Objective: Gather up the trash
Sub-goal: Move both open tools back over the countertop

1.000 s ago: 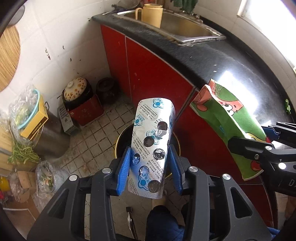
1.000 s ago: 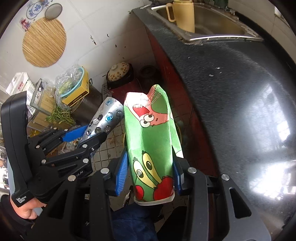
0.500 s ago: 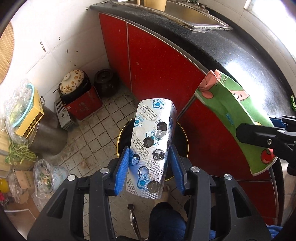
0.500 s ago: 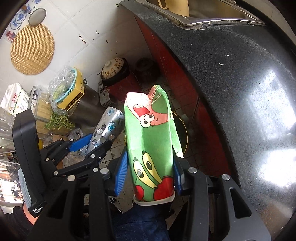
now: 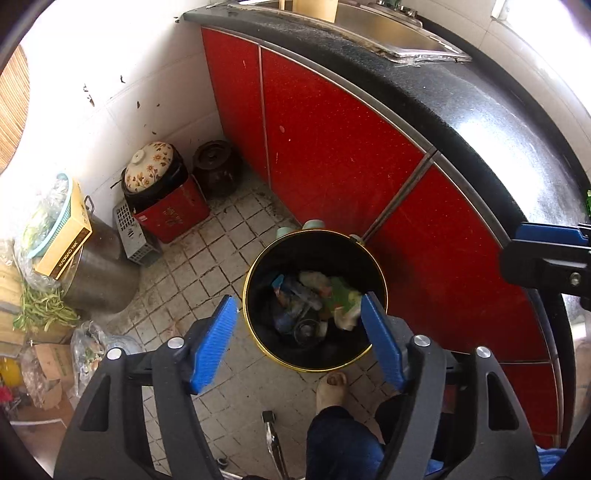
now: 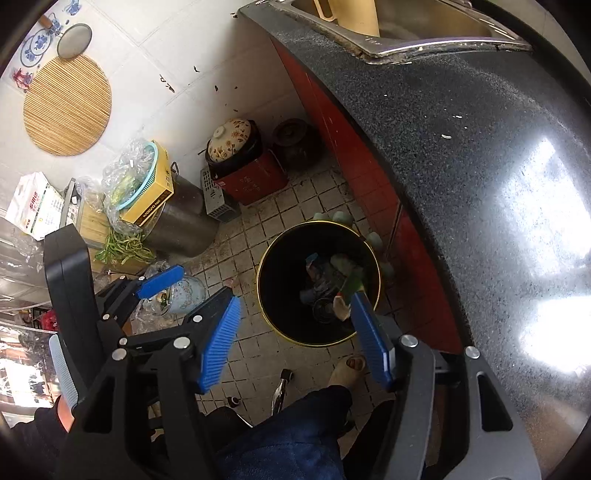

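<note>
A black trash bin with a gold rim (image 5: pixel 255 266) stands on the tiled floor against the red cabinets; it also shows in the right wrist view (image 6: pixel 269 254). Trash lies inside, including the green cartoon wrapper (image 5: pixel 341 299) (image 6: pixel 352 284). I cannot pick out the silver blister pack among it. My left gripper (image 5: pixel 299 339) is open and empty, held above the bin. My right gripper (image 6: pixel 295 339) is open and empty above the bin too. The left gripper also shows in the right wrist view (image 6: pixel 184 295), and a right finger shows in the left wrist view (image 5: pixel 546 251).
Red cabinets (image 5: pixel 332 147) under a black countertop (image 6: pixel 461 147) with a steel sink (image 5: pixel 388 26) stand to the right. A flowered pot (image 5: pixel 151 170), a dark jar (image 5: pixel 214 170), a steel pot (image 5: pixel 99 266), bags and vegetables (image 5: pixel 44 306) crowd the left. The person's foot (image 5: pixel 330 387) is by the bin.
Both grippers have opened. The blister pack has left the left gripper and the green wrapper has left the right one; the wrapper now lies in the bin. Both views tilted down over the bin.
</note>
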Motion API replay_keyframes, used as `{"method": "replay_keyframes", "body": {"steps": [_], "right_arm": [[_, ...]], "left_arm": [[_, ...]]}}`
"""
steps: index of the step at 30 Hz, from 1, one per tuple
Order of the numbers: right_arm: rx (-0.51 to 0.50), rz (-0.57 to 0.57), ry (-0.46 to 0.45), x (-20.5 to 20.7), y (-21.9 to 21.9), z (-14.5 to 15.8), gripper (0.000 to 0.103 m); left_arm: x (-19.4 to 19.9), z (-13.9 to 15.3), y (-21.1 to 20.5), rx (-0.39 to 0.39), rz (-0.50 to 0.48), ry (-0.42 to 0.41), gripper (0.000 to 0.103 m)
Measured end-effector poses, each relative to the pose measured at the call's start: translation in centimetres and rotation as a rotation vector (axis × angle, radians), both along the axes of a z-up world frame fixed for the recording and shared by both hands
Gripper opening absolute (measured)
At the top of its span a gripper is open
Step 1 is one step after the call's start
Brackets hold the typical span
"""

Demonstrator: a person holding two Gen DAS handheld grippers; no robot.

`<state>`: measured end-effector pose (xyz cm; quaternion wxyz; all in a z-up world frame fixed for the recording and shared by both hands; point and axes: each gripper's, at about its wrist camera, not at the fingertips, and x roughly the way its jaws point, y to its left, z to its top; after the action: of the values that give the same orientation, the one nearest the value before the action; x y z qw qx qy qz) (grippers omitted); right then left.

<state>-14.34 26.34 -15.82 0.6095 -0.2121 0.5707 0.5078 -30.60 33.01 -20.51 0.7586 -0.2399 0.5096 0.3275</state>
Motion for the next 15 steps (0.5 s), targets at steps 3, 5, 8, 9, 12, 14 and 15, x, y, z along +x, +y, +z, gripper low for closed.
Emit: {"method": "replay_keyframes", "body": {"steps": [3, 5, 8, 9, 12, 14, 15], "right_arm": [[0.012, -0.013, -0.01, 0.7, -1.3, 1.0, 0.063], [0.028, -0.024, -0.029, 1.4, -2.5, 2.0, 0.069], [0.066, -0.08, -0.088, 3.5, -5.7, 4.4, 0.072], [0.073, -0.105, -0.106, 4.4, -6.9, 5.2, 0.072], [0.1, -0.216, -0.178, 7.6, -12.0, 7.7, 0.073], [0.099, -0.325, -0.222, 10.2, -16.1, 9.0, 0.073], [0.094, -0.378, -0.238, 11.2, -18.0, 9.5, 0.073]], "left_arm": [[0.4, 0.6, -0.3, 0.01, -0.003, -0.005, 0.076], [1.2, 1.5, -1.0, 0.033, -0.025, -0.01, 0.082], [3.2, 3.2, -2.5, 0.082, -0.07, -0.028, 0.087], [4.0, 3.9, -3.1, 0.094, -0.091, -0.043, 0.09], [7.5, 6.0, -5.7, 0.116, -0.186, -0.087, 0.092], [10.7, 7.2, -8.0, 0.119, -0.276, -0.112, 0.092], [12.2, 7.7, -9.3, 0.127, -0.319, -0.121, 0.092]]}}
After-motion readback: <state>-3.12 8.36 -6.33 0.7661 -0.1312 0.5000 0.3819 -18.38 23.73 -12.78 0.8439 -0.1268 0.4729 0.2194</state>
